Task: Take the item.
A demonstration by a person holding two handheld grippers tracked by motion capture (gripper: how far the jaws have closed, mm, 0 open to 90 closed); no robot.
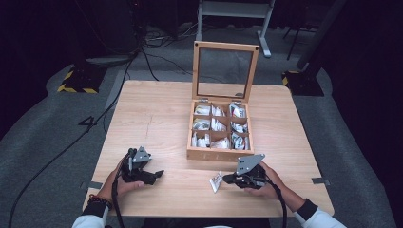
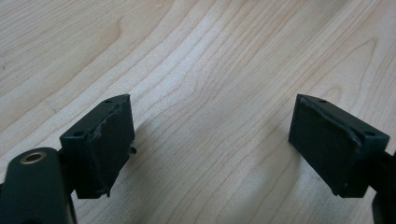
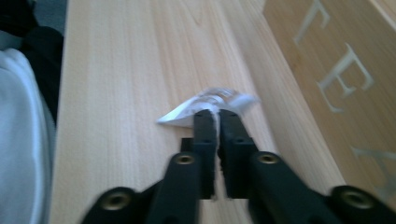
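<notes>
Pinching a small white sachet (image 3: 212,101) between its closed jaws, the right tool (image 3: 217,116) sits low over the pale wooden counter (image 1: 157,118), near its front edge. In the right gripper view the packet fans out past the jaw tips toward 12 o'clock, its crumpled white edge spreading to 10 and 2 o'clock; part of it looks to touch the counter, though the blur leaves that uncertain. In the high view the sachet (image 1: 216,181) lies at 9 o'clock from the right tool (image 1: 228,179), just off the front wall of the wooden tea box (image 1: 218,154), which stands at 12 o'clock from that tool. The box's glazed lid (image 1: 225,71) stands upright, and its compartments hold more white packets (image 1: 212,126). Large pale letters show on the box wall (image 3: 336,79) at 2 o'clock in the right gripper view.

The left tool (image 1: 154,175), held in the person's left hand (image 1: 124,183), is well apart from the sachet, at 9 o'clock from it. In the left gripper view its jaws stand wide open, with nothing but bare wood grain between the worn black pads (image 2: 112,140).
</notes>
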